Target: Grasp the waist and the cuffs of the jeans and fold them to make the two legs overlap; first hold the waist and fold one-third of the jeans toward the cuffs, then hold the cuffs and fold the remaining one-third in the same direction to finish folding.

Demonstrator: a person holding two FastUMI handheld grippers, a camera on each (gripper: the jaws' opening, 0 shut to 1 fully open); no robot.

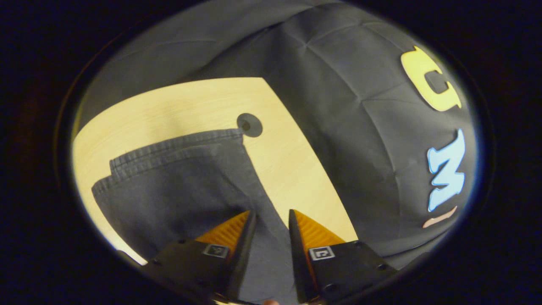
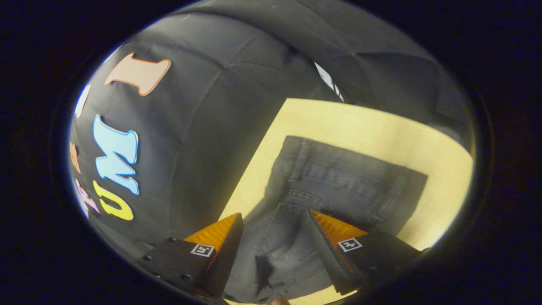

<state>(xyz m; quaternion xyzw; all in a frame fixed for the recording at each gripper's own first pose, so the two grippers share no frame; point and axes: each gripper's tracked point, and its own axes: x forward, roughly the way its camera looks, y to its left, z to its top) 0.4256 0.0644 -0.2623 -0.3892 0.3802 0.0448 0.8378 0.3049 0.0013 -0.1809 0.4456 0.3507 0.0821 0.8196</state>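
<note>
Orange fingers of the left gripper (image 1: 272,218) are spread apart, hanging over the jeans (image 1: 186,182) and pinching nothing. Past them, in the left gripper view, the two leg cuffs (image 1: 169,148) lie one on top of the other, flat on the light wooden table (image 1: 296,169), near a round dark hole (image 1: 249,125). Over in the right gripper view, the right gripper (image 2: 277,220) is spread wide too, above the jeans' waist (image 2: 338,169), which lies flat on the table.
</note>
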